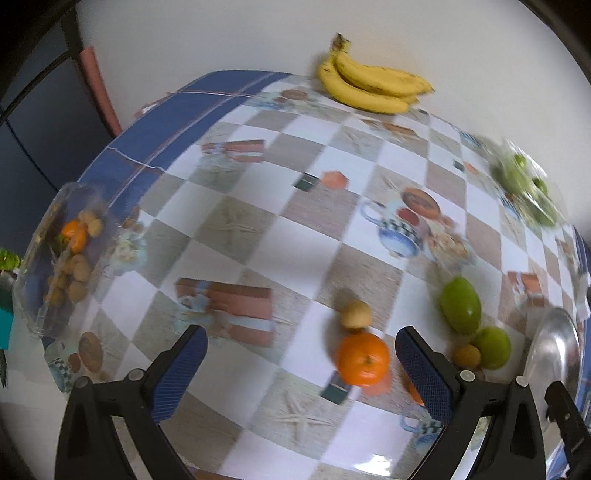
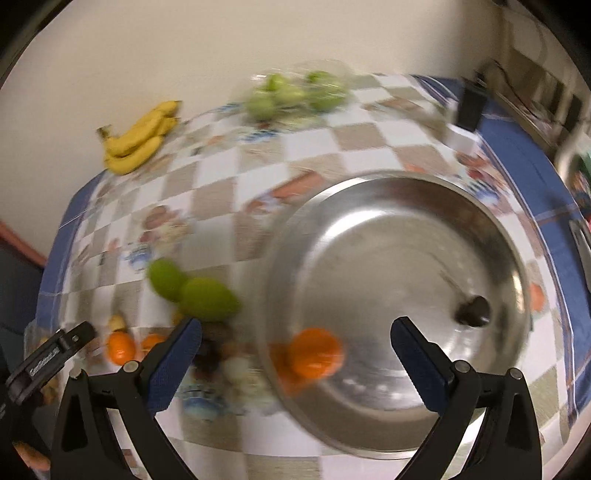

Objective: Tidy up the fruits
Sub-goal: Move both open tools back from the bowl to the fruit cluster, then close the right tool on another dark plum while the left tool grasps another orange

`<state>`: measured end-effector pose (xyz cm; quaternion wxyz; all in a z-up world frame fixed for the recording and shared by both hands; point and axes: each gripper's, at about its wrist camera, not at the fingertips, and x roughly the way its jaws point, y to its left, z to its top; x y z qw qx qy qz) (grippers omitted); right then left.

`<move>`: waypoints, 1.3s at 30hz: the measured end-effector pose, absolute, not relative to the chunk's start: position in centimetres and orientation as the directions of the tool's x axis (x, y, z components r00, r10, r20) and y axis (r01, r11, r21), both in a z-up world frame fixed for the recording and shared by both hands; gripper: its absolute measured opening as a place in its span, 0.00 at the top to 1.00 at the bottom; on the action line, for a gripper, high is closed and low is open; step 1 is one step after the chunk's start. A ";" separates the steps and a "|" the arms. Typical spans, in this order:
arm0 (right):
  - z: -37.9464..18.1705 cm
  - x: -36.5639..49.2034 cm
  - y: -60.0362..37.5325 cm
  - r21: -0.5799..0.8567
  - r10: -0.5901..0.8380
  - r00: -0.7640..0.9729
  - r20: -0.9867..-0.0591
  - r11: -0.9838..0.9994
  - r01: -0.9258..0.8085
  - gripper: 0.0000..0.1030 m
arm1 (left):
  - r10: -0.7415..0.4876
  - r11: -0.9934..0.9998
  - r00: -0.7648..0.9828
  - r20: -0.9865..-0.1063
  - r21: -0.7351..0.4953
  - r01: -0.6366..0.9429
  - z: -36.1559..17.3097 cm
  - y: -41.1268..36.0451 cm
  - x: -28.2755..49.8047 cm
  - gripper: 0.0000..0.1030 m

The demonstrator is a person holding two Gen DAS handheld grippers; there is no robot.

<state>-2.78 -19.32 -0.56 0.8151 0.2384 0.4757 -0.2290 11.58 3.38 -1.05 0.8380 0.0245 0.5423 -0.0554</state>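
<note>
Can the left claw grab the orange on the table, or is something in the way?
Probably yes. The left claw is open, and the orange lies just ahead between its fingers, nearer the right one. A small yellowish fruit touches its far side, but nothing blocks the near side.

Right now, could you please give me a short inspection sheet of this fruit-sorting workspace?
Surface: table under a checkered picture tablecloth with a blue border.
Job's things: loose orange, small tan fruit and two green fruits lie on the cloth; steel bowl holds one orange; bananas by the wall.
Clutter: clear container of small brown fruits and an orange; clear pack of green fruit, blurred.
Grippers: left gripper open, empty; right gripper open, empty, over the bowl.
Cables: nothing seen.
Surroundings: pale wall behind the table; dark items at the far right, too blurred to identify.
</note>
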 end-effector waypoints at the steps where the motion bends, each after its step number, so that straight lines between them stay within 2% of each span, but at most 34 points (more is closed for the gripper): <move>1: -0.4 -2.3 -18.7 0.181 -0.134 0.456 -0.880 0.793 0.582 0.01 | -0.068 0.993 0.408 -0.911 -0.024 0.113 -1.0 3.9 11.8 0.00; 8: -1.2 0.3 -15.0 0.258 0.000 0.490 -0.872 0.849 0.461 0.01 | -0.082 0.994 0.405 -0.910 -0.044 0.102 -1.2 4.9 12.3 0.00; 17: -3.0 1.3 -13.1 0.249 0.050 0.454 -0.890 0.887 0.389 0.02 | -0.140 0.980 0.361 -0.922 -0.078 0.181 -2.5 3.2 12.0 0.00; 18: -3.2 1.4 -12.9 0.241 0.050 0.446 -0.893 0.891 0.384 0.03 | -0.144 0.979 0.357 -0.923 -0.081 0.186 -2.6 3.0 12.0 0.00; 20: -3.6 1.6 -12.7 0.232 0.051 0.432 -0.901 0.896 0.378 0.16 | -0.161 0.976 0.341 -0.926 -0.098 0.195 -2.8 2.8 12.0 0.00; 23: -4.5 1.7 -12.8 0.210 0.041 0.405 -0.914 0.900 0.383 0.26 | -0.190 0.972 0.311 -0.931 -0.133 0.196 -3.4 2.5 12.0 0.02; 25: -5.0 1.8 -12.9 0.198 0.037 0.386 -0.922 0.900 0.388 0.34 | -0.201 0.969 0.293 -0.935 -0.146 0.199 -3.9 2.2 11.9 0.06; 27: -5.5 1.8 -13.0 0.197 0.040 0.372 -0.927 0.898 0.393 0.39 | -0.212 0.966 0.276 -0.937 -0.160 0.201 -4.2 2.1 12.0 0.16; 29: -5.8 1.9 -13.1 0.184 0.033 0.362 -0.932 0.901 0.393 0.50 | -0.218 0.966 0.262 -0.940 -0.169 0.197 -4.6 2.0 12.0 0.17; 39: -6.2 2.0 -13.1 0.180 0.034 0.357 -0.933 0.905 0.384 0.56 | -0.258 0.956 0.221 -0.940 -0.216 0.200 -5.3 1.5 12.1 0.42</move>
